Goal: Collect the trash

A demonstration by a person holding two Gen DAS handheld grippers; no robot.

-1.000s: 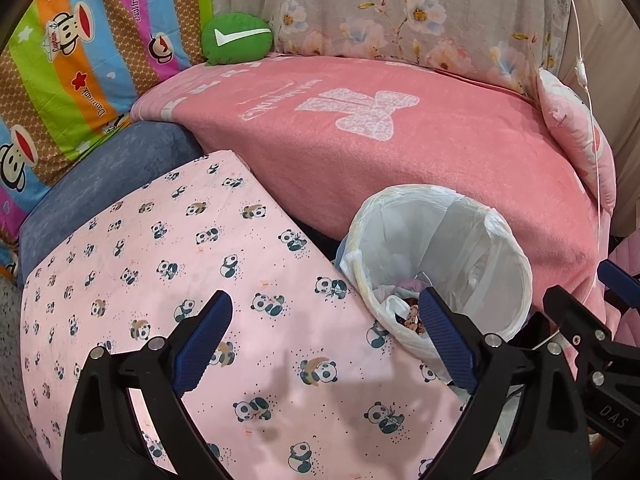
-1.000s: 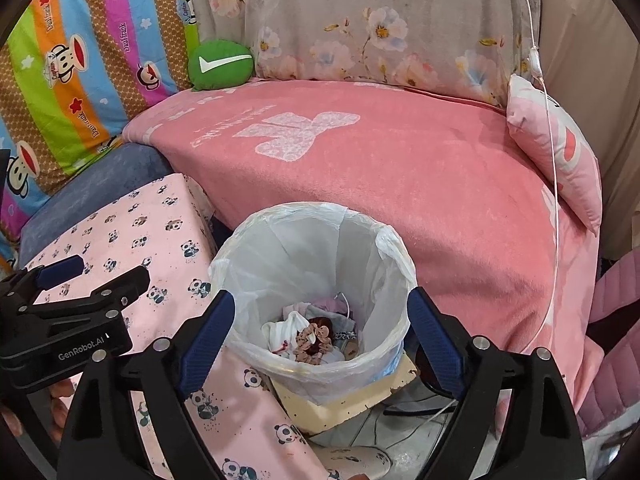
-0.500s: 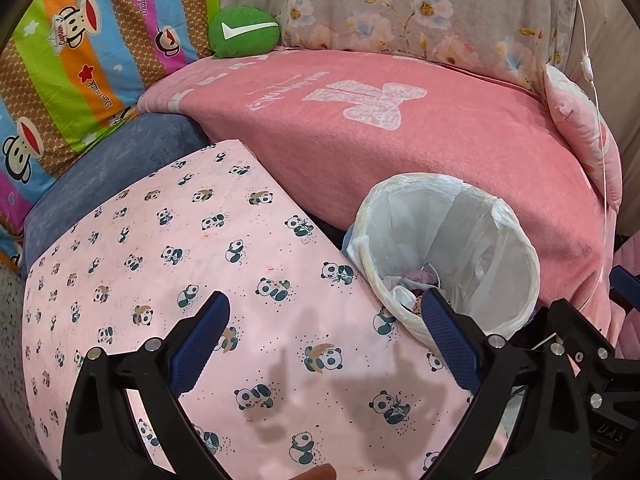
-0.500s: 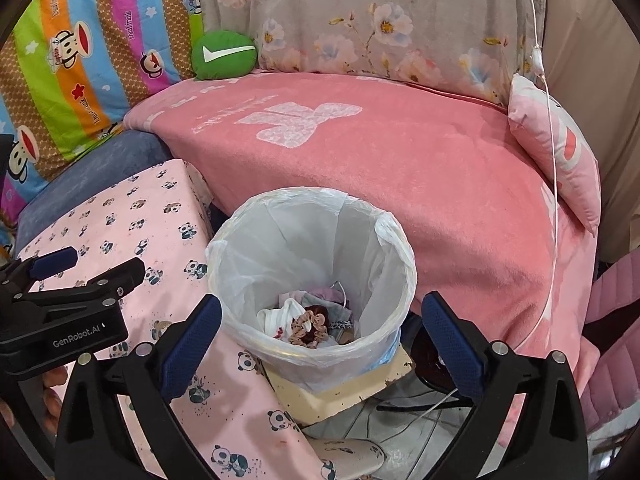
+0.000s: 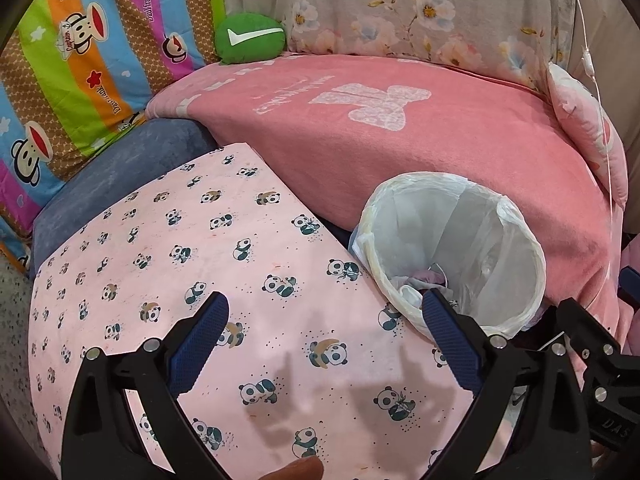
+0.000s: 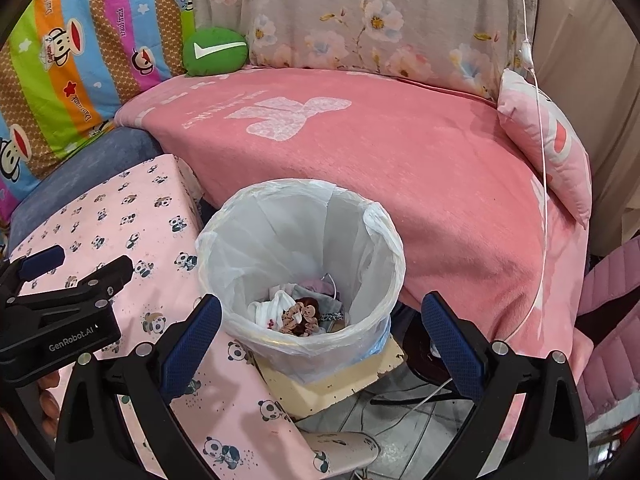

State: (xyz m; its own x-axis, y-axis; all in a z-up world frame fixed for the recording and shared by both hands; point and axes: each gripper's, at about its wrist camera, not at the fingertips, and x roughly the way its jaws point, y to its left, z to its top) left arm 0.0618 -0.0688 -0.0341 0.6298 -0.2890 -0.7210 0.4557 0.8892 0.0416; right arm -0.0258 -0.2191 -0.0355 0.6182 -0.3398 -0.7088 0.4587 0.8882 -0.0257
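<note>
A round bin with a white plastic liner (image 6: 280,232) stands on the floor between the panda-print table and the pink sofa. Crumpled trash (image 6: 298,312), white tissue and brownish bits, lies at its bottom. My right gripper (image 6: 320,340) hovers over the bin's near rim, open wide with nothing between its blue pads. My left gripper (image 5: 326,340) is open and empty above the panda-print tablecloth (image 5: 180,240), with the bin (image 5: 460,224) just beyond its right finger. In each wrist view the other gripper shows at the edge: the left gripper (image 6: 80,266) and the right gripper (image 5: 600,292).
Behind the bin lies a pink blanket (image 6: 400,160) on the sofa, with a green cushion (image 6: 214,50) and a pink pillow (image 6: 548,140). A white cable (image 6: 542,160) hangs at the right. The bin rests on a cream board (image 6: 320,388); cables lie on the floor (image 6: 400,420).
The right gripper's jaws have spread wider over the bin. Both hands have stayed nearly in place, and the left gripper is open as before.
</note>
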